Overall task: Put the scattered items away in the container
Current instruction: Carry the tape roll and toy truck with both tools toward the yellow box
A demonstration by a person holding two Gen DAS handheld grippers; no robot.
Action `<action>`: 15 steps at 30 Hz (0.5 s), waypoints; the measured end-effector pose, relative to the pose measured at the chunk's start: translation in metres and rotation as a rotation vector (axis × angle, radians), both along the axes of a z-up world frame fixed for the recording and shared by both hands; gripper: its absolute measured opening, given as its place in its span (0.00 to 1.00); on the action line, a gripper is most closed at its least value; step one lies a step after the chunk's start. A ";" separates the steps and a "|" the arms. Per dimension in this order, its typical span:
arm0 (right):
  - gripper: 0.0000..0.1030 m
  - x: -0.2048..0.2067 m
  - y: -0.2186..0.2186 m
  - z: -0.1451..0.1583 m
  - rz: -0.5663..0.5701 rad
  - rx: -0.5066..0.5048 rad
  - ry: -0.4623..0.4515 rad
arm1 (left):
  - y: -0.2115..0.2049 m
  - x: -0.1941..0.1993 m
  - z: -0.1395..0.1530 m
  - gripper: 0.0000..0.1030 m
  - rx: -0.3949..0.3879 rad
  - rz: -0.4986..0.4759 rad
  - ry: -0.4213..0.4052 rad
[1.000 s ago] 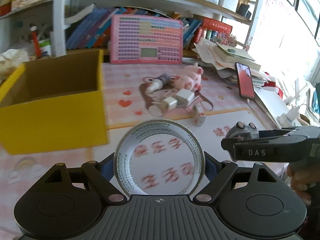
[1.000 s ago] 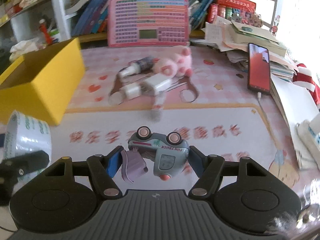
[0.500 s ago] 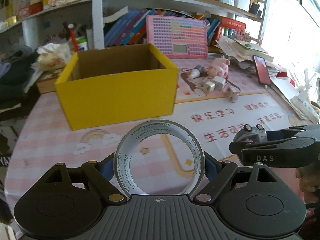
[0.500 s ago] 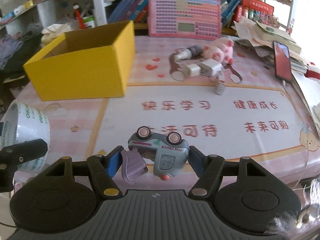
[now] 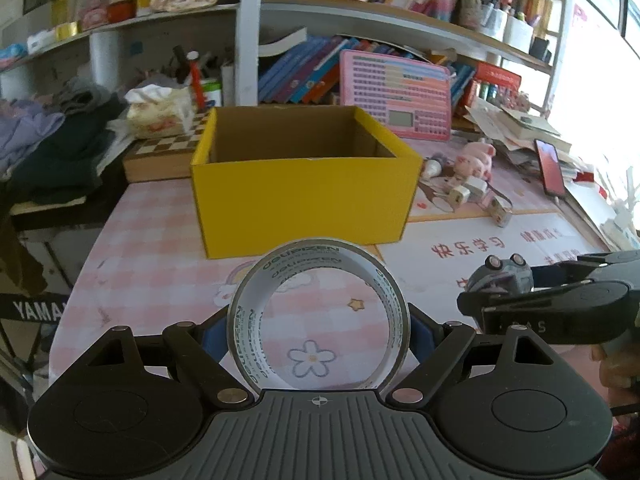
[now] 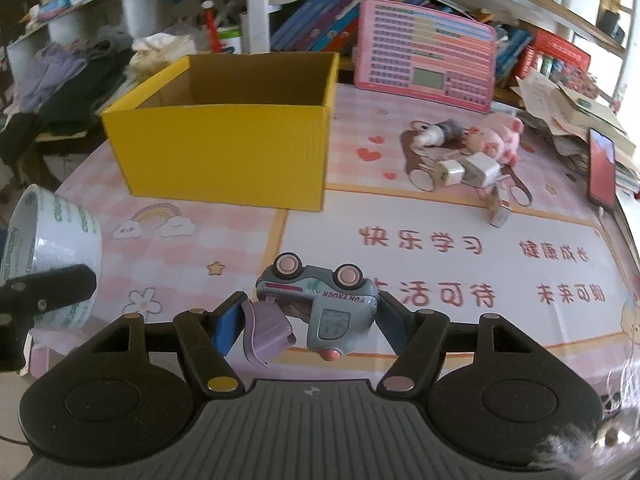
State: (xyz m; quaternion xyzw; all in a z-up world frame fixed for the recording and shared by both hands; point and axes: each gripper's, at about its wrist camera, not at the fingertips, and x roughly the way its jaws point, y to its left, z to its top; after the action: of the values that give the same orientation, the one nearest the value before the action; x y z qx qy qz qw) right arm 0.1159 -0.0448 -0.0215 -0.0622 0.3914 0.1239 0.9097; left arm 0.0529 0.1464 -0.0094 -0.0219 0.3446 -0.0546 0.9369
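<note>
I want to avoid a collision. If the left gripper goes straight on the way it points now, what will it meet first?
Probably the near front wall of the yellow box, straight ahead of the left gripper, which holds the tape roll. Only bare tablecloth lies between; depth is unclear.

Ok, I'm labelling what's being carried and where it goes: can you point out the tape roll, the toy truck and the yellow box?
tape roll (image 5: 394,292), left wrist view, right side of its ring.
toy truck (image 6: 340,312), right wrist view, grey cab side.
yellow box (image 5: 304,204), left wrist view, front wall.
</note>
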 end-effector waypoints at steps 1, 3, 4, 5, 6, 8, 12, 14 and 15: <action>0.65 0.000 0.002 0.001 0.002 0.000 -0.005 | 0.002 0.000 0.000 0.84 -0.001 0.002 -0.001; 0.65 0.002 0.006 0.003 0.007 0.000 -0.014 | 0.005 0.000 0.002 0.84 -0.004 0.007 -0.008; 0.65 0.003 0.007 0.004 0.012 0.001 -0.020 | 0.007 -0.001 0.003 0.84 -0.007 0.012 -0.015; 0.65 0.003 0.009 0.006 0.018 0.002 -0.029 | 0.009 -0.001 0.005 0.84 -0.011 0.017 -0.025; 0.65 0.004 0.011 0.009 0.026 0.003 -0.041 | 0.011 0.000 0.008 0.84 -0.015 0.021 -0.034; 0.65 0.006 0.014 0.015 0.045 0.005 -0.071 | 0.015 0.004 0.014 0.84 -0.023 0.025 -0.052; 0.65 0.022 0.022 0.032 0.091 0.012 -0.147 | 0.019 0.019 0.031 0.84 -0.012 0.007 -0.103; 0.65 0.037 0.027 0.041 0.118 0.009 -0.186 | 0.023 0.033 0.038 0.84 -0.004 0.001 -0.124; 0.65 0.044 0.029 0.045 0.130 0.002 -0.207 | 0.025 0.042 0.042 0.84 -0.005 -0.001 -0.130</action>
State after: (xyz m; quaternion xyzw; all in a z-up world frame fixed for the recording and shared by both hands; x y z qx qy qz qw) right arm 0.1598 -0.0155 0.0237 -0.0988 0.2907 0.1760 0.9353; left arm 0.0945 0.1717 0.0324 -0.0204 0.2827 -0.0571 0.9573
